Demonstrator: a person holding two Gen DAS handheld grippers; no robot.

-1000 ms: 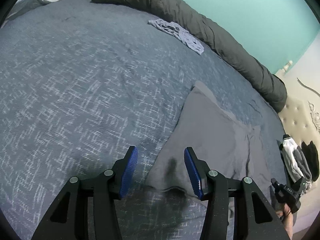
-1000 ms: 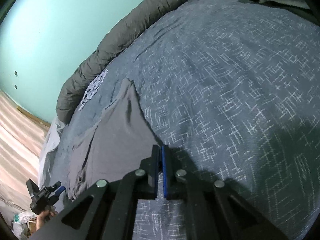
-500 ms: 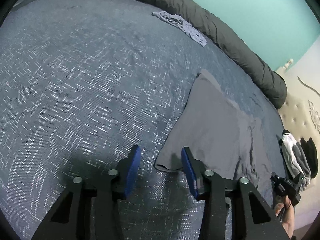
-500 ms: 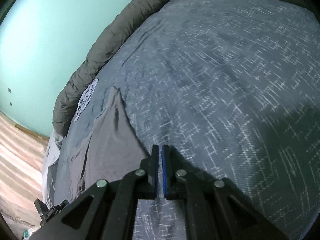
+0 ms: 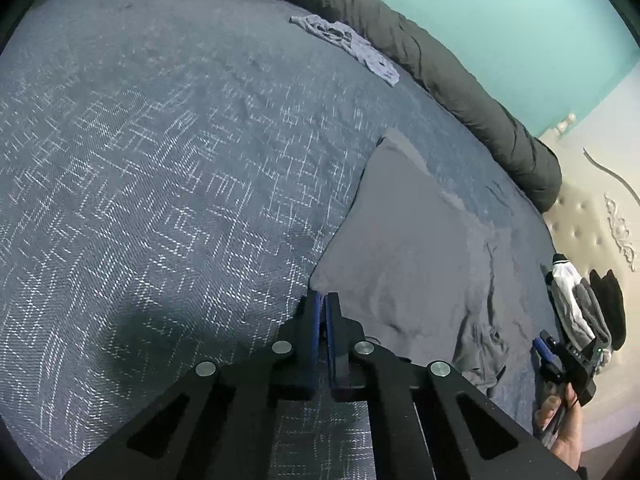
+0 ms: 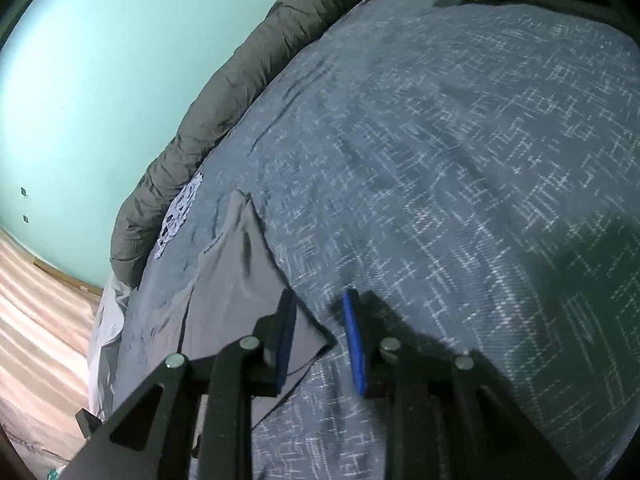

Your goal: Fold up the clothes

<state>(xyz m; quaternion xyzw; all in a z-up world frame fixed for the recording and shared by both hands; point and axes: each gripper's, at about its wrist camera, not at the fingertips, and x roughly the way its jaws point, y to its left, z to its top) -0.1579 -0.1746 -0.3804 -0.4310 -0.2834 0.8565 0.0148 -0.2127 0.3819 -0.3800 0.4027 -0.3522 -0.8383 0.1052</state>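
- Since the earlier frame, left gripper (image 5: pixel 322 312) had pinched the grey garment (image 5: pixel 404 256) corner
- Right gripper (image 6: pixel 320 332) had spread, another corner lying between its jaws

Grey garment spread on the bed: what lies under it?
The grey garment lies directly on the blue patterned bedspread, visible all around it. Anything beneath the cloth itself is covered.

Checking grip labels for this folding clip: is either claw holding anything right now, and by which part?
The left claw is shut at the near corner of the grey garment. The right claw is open over the garment's other corner, holding nothing.
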